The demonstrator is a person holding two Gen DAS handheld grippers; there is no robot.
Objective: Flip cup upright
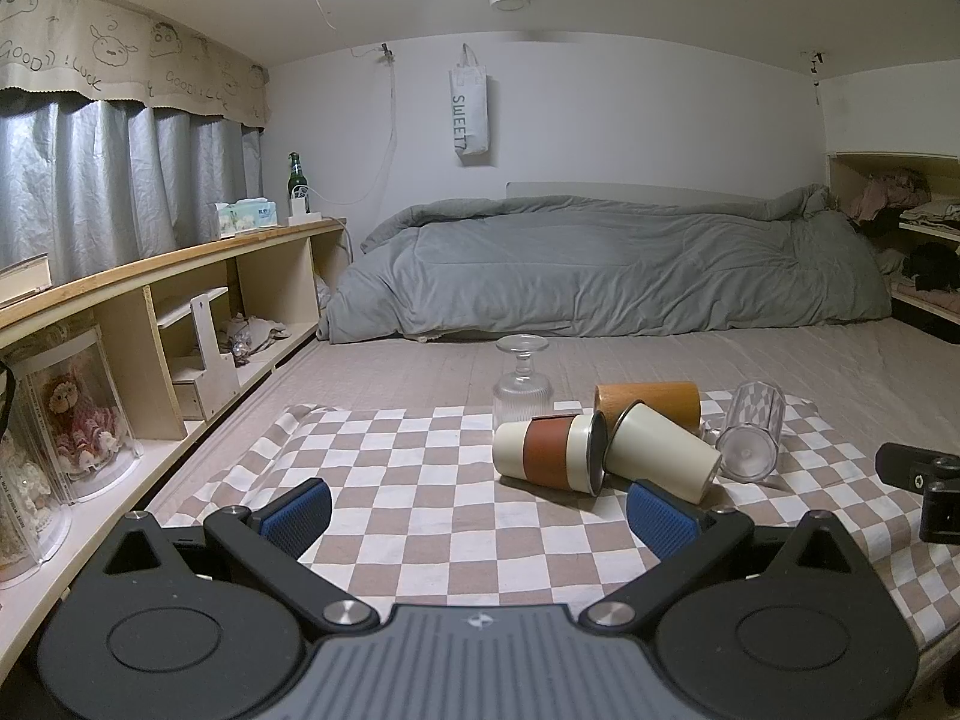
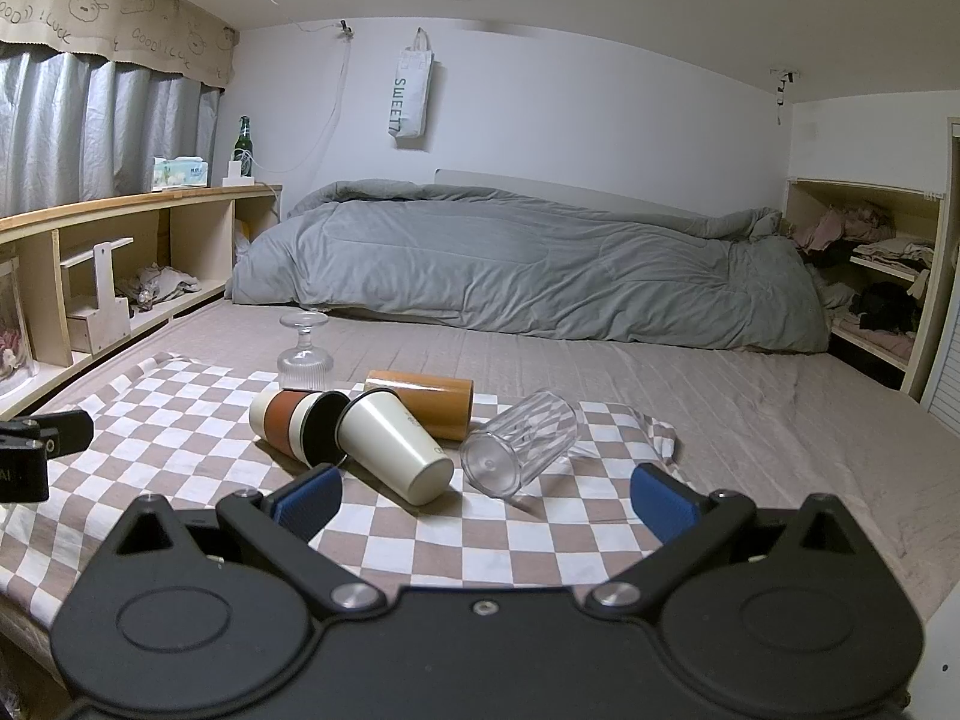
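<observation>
Both claws gape wide and empty: our left claw [image 1: 477,513] and right claw [image 2: 486,495] hang short of the cups on the checked brown-and-white cloth [image 1: 420,516], likely choosing one. Nearest lie the cream tapered paper cup [image 2: 393,447] and clear faceted plastic tumbler [image 2: 519,444], tipped over on the bed. Which cup is meant, we cannot tell

Bedroom — grey duvet [image 2: 516,264], curtains [image 2: 102,126]
</observation>
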